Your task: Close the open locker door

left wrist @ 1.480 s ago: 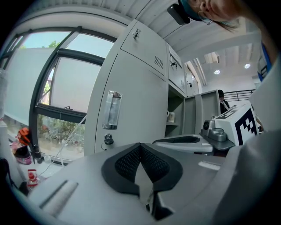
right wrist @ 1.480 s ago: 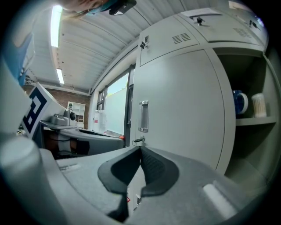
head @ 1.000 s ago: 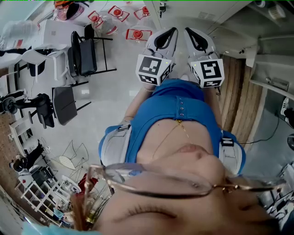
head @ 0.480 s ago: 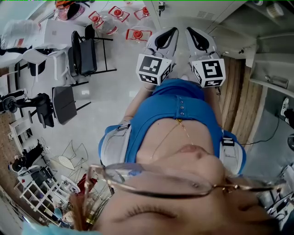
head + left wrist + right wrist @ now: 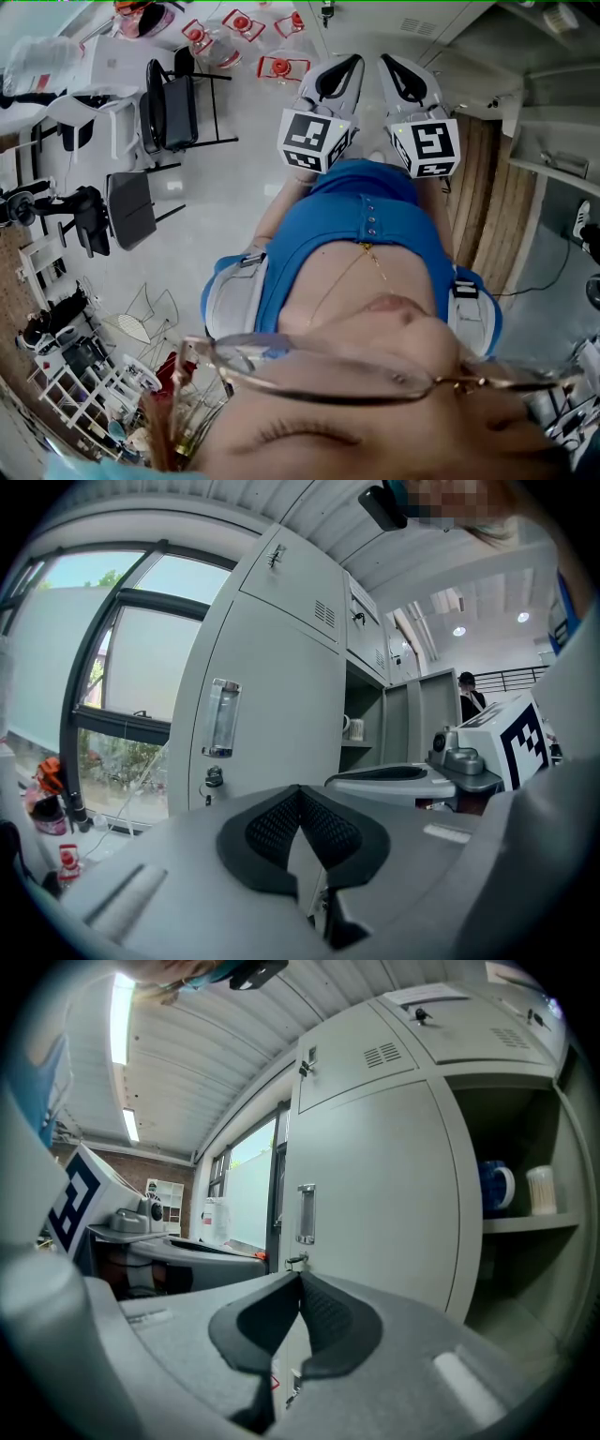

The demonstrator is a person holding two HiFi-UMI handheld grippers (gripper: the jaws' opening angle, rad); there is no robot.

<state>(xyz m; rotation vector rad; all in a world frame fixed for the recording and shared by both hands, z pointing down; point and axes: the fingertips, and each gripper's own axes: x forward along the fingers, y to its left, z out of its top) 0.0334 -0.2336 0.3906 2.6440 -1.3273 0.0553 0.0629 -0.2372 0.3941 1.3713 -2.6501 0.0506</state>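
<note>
Jaws pressed together on both, nothing held: your left gripper (image 5: 300, 791), your right gripper (image 5: 300, 1279) | open locker door (image 5: 429, 728) stands tall, ahead and off to your right, past the open locker (image 5: 511, 1279) with cups (image 5: 349, 727) | your right gripper looks closer — push from that side.

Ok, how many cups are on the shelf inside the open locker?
2. A blue mug stands on the shelf, and a white cup stands just right of it. The picture's edge cuts the shelf off, so more may be hidden.
</note>
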